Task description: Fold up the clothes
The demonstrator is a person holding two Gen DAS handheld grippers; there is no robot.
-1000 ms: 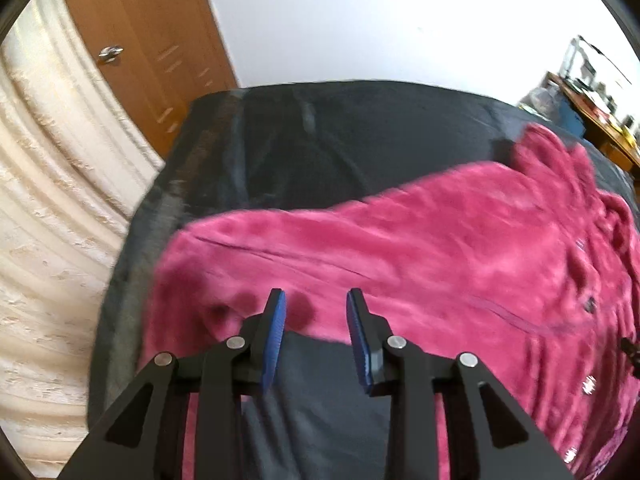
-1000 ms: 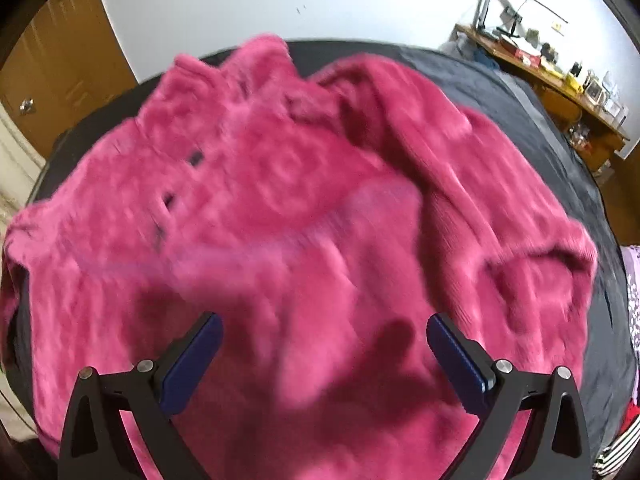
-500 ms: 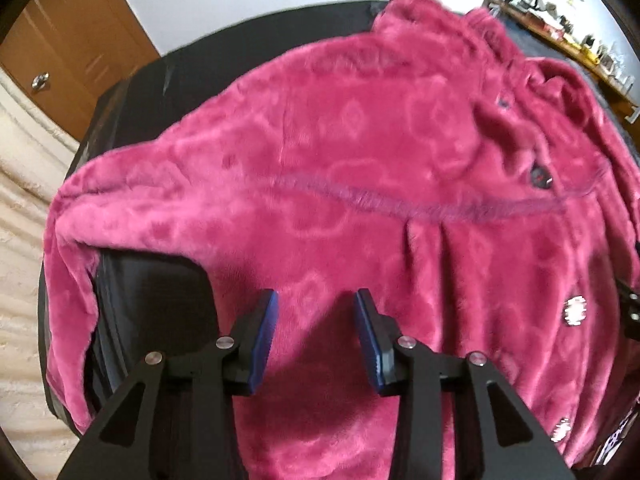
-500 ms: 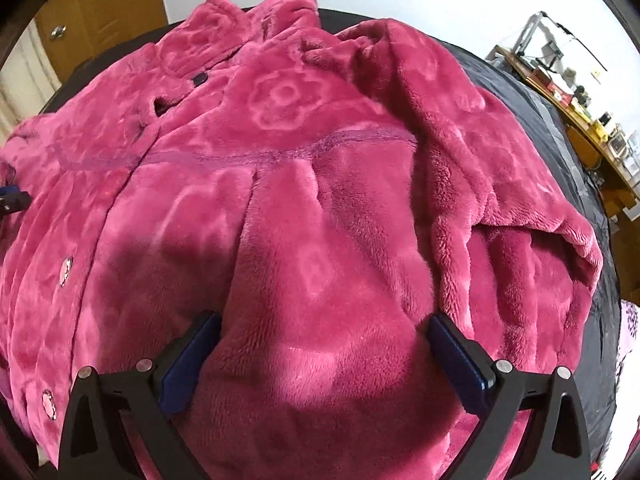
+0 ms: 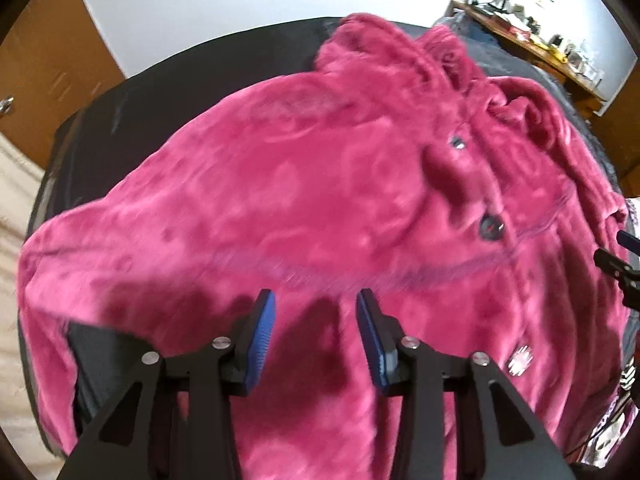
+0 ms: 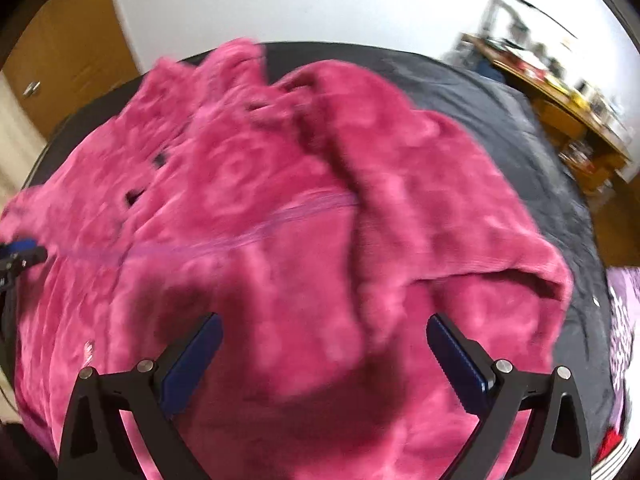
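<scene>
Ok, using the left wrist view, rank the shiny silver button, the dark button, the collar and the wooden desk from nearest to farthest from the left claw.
From the left claw:
1. Shiny silver button, low right on the pink fleece jacket.
2. Dark button, higher on the front placket, right of centre.
3. Collar, at the jacket's far end.
4. Wooden desk, against the wall, top right.

Each hand-held gripper, left (image 5: 315,334) and right (image 6: 323,354), has black triangular-cutout arms, silver screws and blue ribbed pads (image 5: 261,336).
</scene>
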